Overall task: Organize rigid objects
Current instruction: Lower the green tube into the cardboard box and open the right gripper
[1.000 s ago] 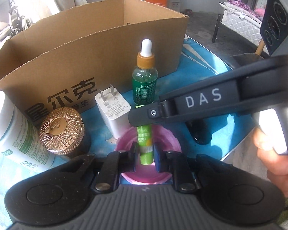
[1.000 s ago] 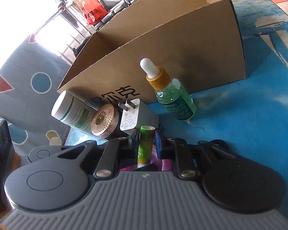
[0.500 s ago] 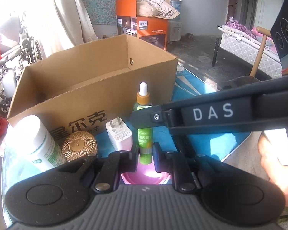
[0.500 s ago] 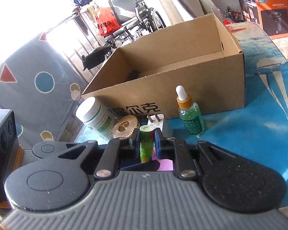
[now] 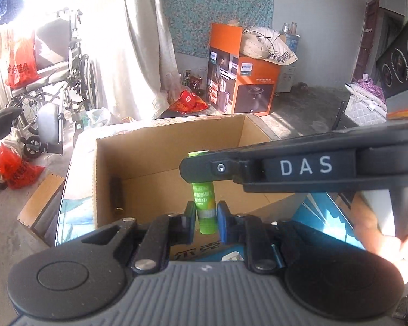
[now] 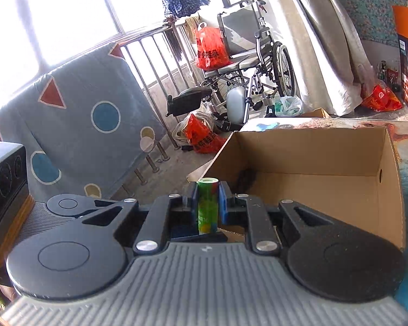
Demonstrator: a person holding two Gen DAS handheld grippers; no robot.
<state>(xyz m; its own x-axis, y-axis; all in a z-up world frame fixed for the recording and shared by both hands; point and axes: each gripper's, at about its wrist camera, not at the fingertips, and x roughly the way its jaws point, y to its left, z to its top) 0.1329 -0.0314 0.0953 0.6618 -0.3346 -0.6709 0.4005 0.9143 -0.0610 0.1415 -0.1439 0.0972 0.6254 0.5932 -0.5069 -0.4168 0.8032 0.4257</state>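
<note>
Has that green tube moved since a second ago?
Yes. The green tube, gripped by both grippers, has been lifted from the table, up over the near wall of the cardboard box.

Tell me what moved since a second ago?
The green tube went up off the table and now hangs over the open cardboard box. Both the left gripper and the right gripper stay clamped on it. The box stayed put.

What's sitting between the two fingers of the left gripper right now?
The green tube, upright between the left gripper fingers, above the open cardboard box. The left wrist view shows it; the right gripper grips it too.
</note>
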